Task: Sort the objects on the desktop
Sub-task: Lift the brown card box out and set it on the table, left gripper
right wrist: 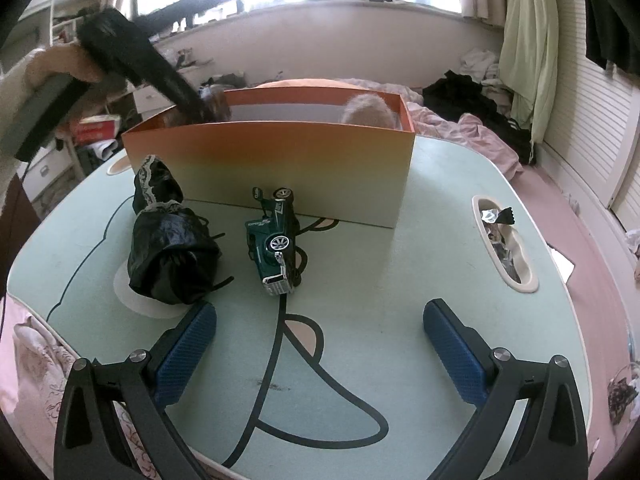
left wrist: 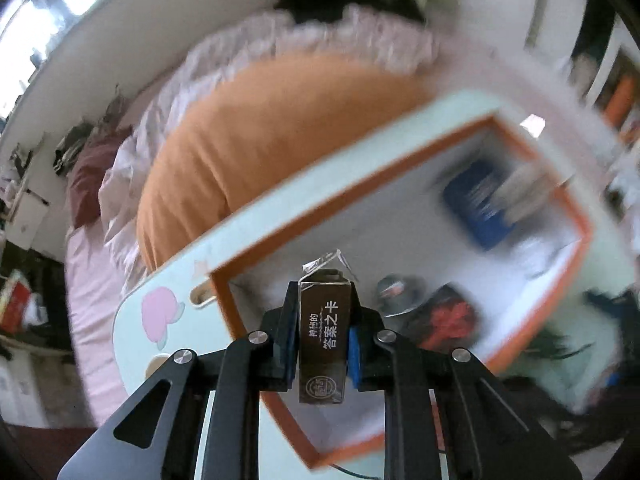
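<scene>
In the left wrist view, the left gripper had its blue pads clamped on a slim dark card box printed with pale characters, a torn scrap of clear wrap sticking up from its top. The held box hung over the near corner of an open orange box with a white inside, standing on a pale green table. Inside the orange box lay a blue book-like item, a round metallic thing and a dark and red bundle, all smeared by blur. Beyond the table spread a bed with an orange cushion and ruffled pink bedding.

In the right wrist view, the right gripper held its jaws wide apart above the table top, nothing between the pads. Ahead of it a green toy car lay on its side, just beside a crumpled black pouch trimmed with lace; the pouch lay close in front of the left-hand finger. Behind both stood the orange box's long wall, closing off the far side of the table. Crumpled foil wrappers filled an oval slot near the table's right edge. At upper left the other gripper's black frame reached down over the box, a person's hand behind it.
</scene>
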Action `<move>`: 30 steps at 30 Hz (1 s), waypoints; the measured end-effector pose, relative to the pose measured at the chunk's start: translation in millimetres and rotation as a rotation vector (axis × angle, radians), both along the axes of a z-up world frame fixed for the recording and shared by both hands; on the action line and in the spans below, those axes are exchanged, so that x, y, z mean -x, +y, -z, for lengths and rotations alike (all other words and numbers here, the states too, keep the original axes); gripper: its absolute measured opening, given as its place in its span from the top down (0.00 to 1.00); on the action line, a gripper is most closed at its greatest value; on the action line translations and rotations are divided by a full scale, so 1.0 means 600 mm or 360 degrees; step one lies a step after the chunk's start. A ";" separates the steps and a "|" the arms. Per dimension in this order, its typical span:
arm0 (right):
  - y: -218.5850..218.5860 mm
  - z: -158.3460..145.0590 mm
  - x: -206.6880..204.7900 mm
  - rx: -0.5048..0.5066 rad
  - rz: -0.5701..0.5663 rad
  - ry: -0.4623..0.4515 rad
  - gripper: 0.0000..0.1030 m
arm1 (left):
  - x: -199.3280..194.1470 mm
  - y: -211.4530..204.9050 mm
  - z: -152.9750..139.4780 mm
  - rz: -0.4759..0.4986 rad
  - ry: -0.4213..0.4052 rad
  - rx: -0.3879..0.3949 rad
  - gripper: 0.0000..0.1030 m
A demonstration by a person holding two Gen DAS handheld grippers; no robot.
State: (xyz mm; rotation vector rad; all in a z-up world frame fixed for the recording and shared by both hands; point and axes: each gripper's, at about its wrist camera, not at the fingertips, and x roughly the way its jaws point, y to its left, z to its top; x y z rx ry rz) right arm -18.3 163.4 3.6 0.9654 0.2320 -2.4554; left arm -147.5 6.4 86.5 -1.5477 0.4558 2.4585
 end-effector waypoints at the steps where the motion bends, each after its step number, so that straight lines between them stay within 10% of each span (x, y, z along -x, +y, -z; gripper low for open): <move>1: 0.000 0.000 0.000 0.0000 0.0000 0.0000 0.00 | -0.023 -0.008 -0.033 0.0021 0.0061 -0.0148 0.81; 7: 0.000 0.001 0.000 0.0000 0.0001 0.0002 0.00 | -0.156 0.006 -0.067 0.0208 0.0056 -0.0600 0.80; 13: 0.001 0.002 0.001 0.0000 0.0000 0.0002 0.00 | -0.201 -0.019 0.073 0.0123 -0.0090 -0.0709 0.80; 15: 0.001 0.003 0.001 0.0000 0.0000 0.0003 0.00 | -0.200 -0.027 0.081 0.0073 -0.0012 -0.0779 0.70; 18: 0.001 0.003 0.001 0.0001 -0.0001 0.0002 0.00 | -0.210 -0.063 0.079 -0.0126 0.0205 -0.0919 0.26; 30: 0.001 0.006 0.001 0.0000 0.0001 0.0004 0.00 | -0.329 -0.023 0.156 -0.0301 0.0578 -0.0500 0.17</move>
